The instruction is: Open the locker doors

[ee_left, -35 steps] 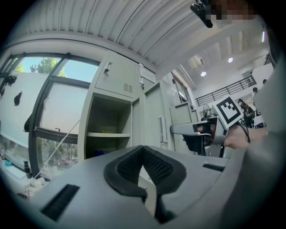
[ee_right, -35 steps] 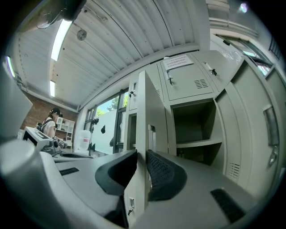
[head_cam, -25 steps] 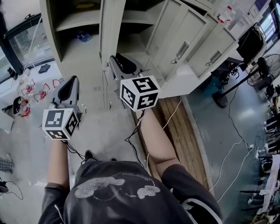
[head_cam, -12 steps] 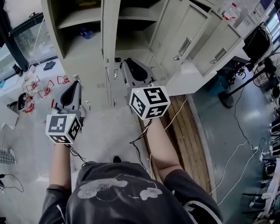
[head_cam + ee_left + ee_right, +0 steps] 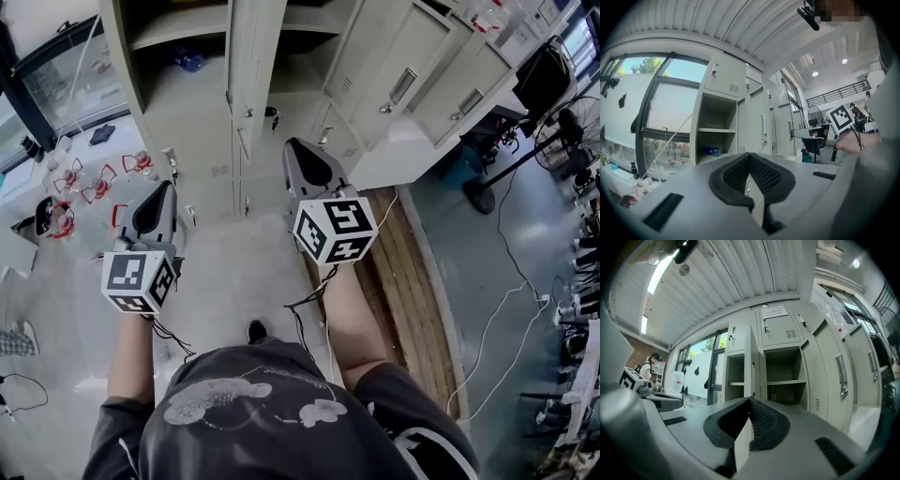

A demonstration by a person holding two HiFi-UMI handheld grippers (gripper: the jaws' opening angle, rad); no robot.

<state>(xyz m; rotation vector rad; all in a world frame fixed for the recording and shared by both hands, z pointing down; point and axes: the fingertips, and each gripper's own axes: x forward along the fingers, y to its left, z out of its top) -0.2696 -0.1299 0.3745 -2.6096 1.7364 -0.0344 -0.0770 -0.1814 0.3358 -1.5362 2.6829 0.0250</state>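
Right tool [image 5: 292,143] just closed, empty, clear of open door edge [image 5: 246,98].

Wooden planks [image 5: 412,281] lie flat on the grey floor [image 5: 525,244]. Just right of the planks, a white cable [image 5: 494,319] trails across that floor. Farther right and up from the planks stands a black fan [image 5: 570,141], its pole running down to a round base [image 5: 478,195]. Well to the left of the planks, several red-rimmed objects [image 5: 94,186] sit clustered near a large window [image 5: 56,80]. Up and left of the planks lies a blue bottle [image 5: 187,61].
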